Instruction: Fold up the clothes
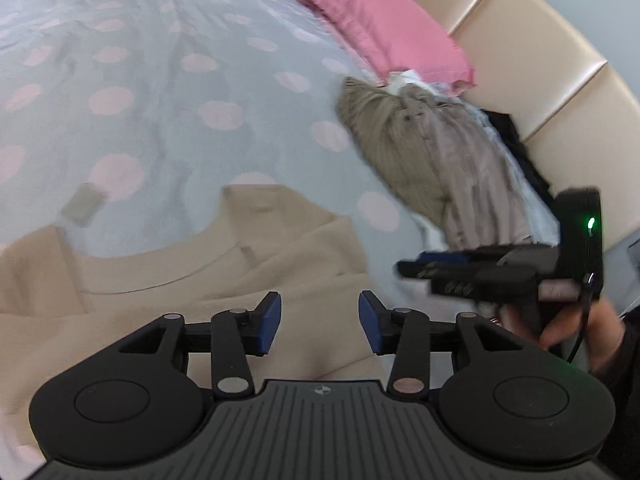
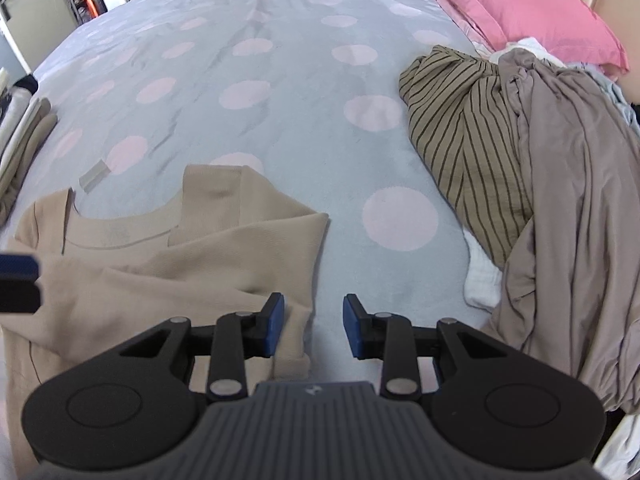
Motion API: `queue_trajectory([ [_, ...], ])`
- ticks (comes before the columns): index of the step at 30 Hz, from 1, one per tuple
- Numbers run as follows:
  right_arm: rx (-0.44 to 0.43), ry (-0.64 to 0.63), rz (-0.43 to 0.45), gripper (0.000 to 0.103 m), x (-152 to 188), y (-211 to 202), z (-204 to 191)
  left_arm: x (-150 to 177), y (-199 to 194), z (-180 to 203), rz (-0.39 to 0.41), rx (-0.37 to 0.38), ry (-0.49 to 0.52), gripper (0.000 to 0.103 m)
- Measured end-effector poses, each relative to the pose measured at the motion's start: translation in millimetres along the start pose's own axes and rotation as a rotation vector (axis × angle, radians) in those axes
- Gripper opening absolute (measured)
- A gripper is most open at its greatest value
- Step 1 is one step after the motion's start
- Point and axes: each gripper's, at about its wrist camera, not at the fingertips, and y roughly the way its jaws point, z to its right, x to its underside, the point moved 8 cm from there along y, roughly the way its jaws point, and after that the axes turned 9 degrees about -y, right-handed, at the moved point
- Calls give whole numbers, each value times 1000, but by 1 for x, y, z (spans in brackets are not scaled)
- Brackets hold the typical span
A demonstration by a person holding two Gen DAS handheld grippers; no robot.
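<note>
A beige sweater (image 2: 160, 260) lies on the grey bed cover with pink dots (image 2: 280, 100), neckline away from me, its right side folded inward. It also shows in the left wrist view (image 1: 240, 280). My left gripper (image 1: 319, 320) is open and empty above the sweater's middle. My right gripper (image 2: 314, 322) is open and empty over the sweater's right edge, the left pad above the fabric. The right gripper shows side-on in the left wrist view (image 1: 408, 270), held by a hand.
A pile of unfolded clothes lies to the right: a striped olive garment (image 2: 468, 136) and a taupe one (image 2: 568, 200). A pink pillow (image 2: 520, 4) and cream headboard (image 1: 540, 40) are behind. Folded clothes (image 2: 24, 136) sit at the bed's left edge.
</note>
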Motion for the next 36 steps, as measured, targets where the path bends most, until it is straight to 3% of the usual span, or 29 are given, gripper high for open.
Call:
queue_trajectory([
  [4, -43, 59, -6, 36, -7, 9, 0, 2, -19, -52, 20, -133, -19, 41],
  [11, -97, 99, -86, 35, -3, 40, -13, 5, -55, -146, 73, -280, -174, 41],
  [13, -107, 91, -96, 27, 0, 44, -19, 6, -61, -164, 89, -299, -213, 41],
  [14, -116, 84, -99, 14, 0, 45, -22, 7, -63, -170, 93, -304, -227, 41],
  [15, -117, 77, -95, 4, 0, 43, -24, 10, -63, -176, 87, -309, -236, 41],
  [23, -42, 33, 66, 3, -26, 9, -27, 35, -49, -196, 51, -382, -205, 41],
  [25, 17, 2, 76, 3, -34, 8, -26, 34, -47, -202, 77, -392, -224, 41],
  [28, 27, -4, 55, 3, -34, 18, -28, 30, -43, -211, 112, -399, -258, 41],
  [31, 39, -16, 36, 4, -31, 28, -29, 30, -38, -218, 97, -398, -283, 40],
  [36, 97, -38, 36, 13, -27, 27, -24, 34, -53, -214, 130, -405, -257, 39],
])
